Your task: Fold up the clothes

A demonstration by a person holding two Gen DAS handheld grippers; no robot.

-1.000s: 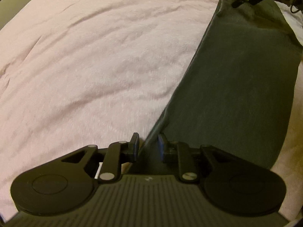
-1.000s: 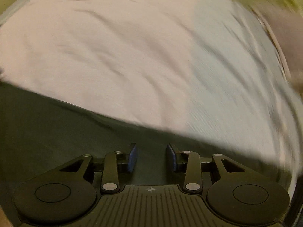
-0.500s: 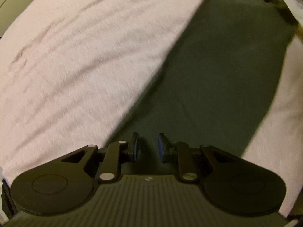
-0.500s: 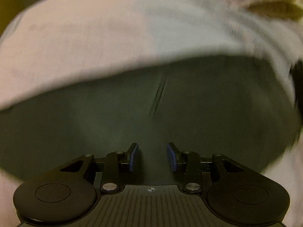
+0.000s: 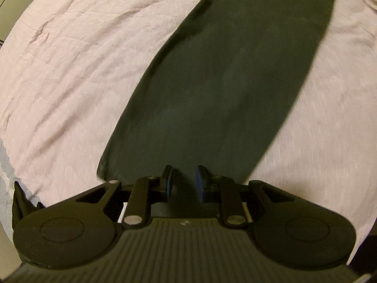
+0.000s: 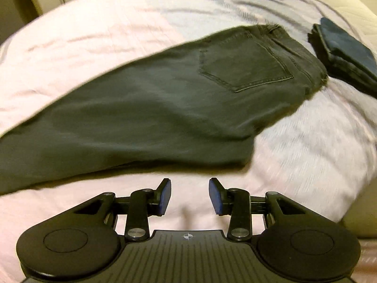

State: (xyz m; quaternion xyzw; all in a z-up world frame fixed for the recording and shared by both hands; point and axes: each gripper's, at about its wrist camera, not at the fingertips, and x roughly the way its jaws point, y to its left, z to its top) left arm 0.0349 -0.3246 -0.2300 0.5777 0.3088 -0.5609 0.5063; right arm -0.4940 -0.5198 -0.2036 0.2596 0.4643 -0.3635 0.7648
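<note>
A: Started nearest. Found the left gripper (image 5: 184, 181) pointed steeply down over the hem end of the dark trousers (image 5: 223, 82), pads a narrow gap apart. Could not tell pinched cloth from plain shadow in that gap.

B: Guessed a reason for that spot?

A: Probably waited there to take the hem and carry it toward the waistband for the next fold. Judged that only from the layout.

B: And on the other side?

A: Saw the right gripper (image 6: 189, 195) over the bare pink cover of the bed (image 6: 94, 35), just short of the near edge of the trousers, jaws opening, nothing between them. Looked freed for a fresh hold.

B: Placed the trousers how?

A: Noted them flat across the middle of the bed, seemingly doubled leg on leg, back pocket (image 6: 242, 68) up, waistband toward the far right corner. Likely laid long and narrow to be folded end to end.

B: Beyond that?

A: Spotted a folded dark garment (image 6: 346, 54) just past the waistband, near the far right edge of the bed, apparently set aside as finished.
</note>
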